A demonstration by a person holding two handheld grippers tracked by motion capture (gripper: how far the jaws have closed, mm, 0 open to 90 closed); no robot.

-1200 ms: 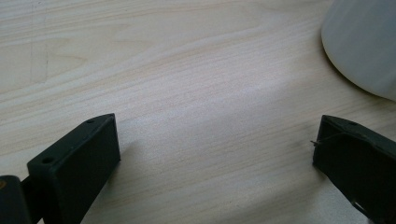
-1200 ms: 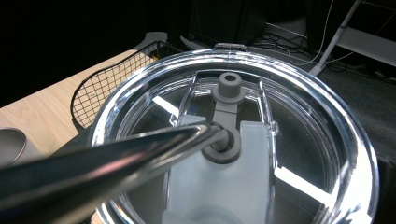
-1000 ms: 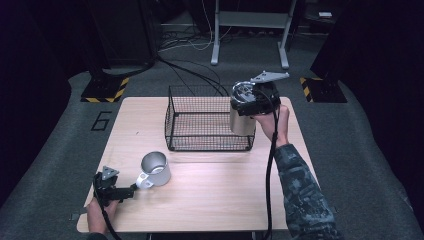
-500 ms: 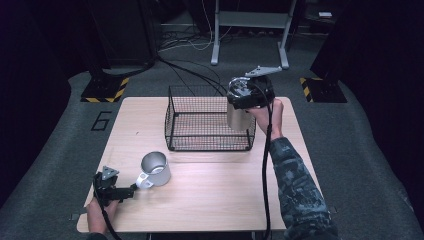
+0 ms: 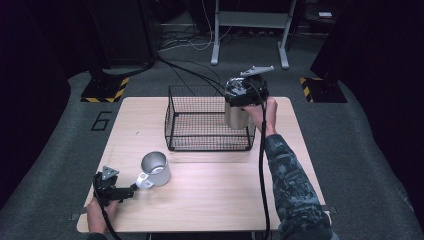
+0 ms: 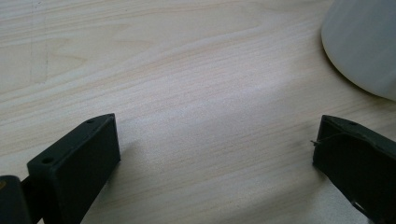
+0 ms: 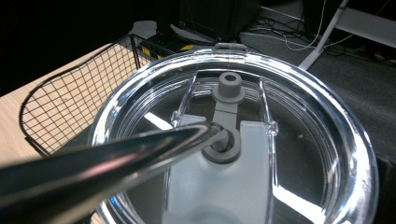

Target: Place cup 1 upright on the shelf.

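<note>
R gripper (image 5: 239, 102) holds lidded tumbler (image 5: 236, 116) at basket (image 5: 200, 131) rim; grip state can't tell. L gripper (image 5: 131, 189) jaws wide by mug (image 5: 154, 169). Next, likely: lower tumbler into basket, clear of wire.

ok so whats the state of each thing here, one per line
tumbler: upright, clear lid on, metal straw through the lid, held at the basket's right end
mug: upright on the table, nothing seen inside, handle toward the left hand-held gripper
basket: upright, open top
left hand-held gripper: open, low over the table
right hand-held gripper: on the tumbler, jaws hidden
</note>
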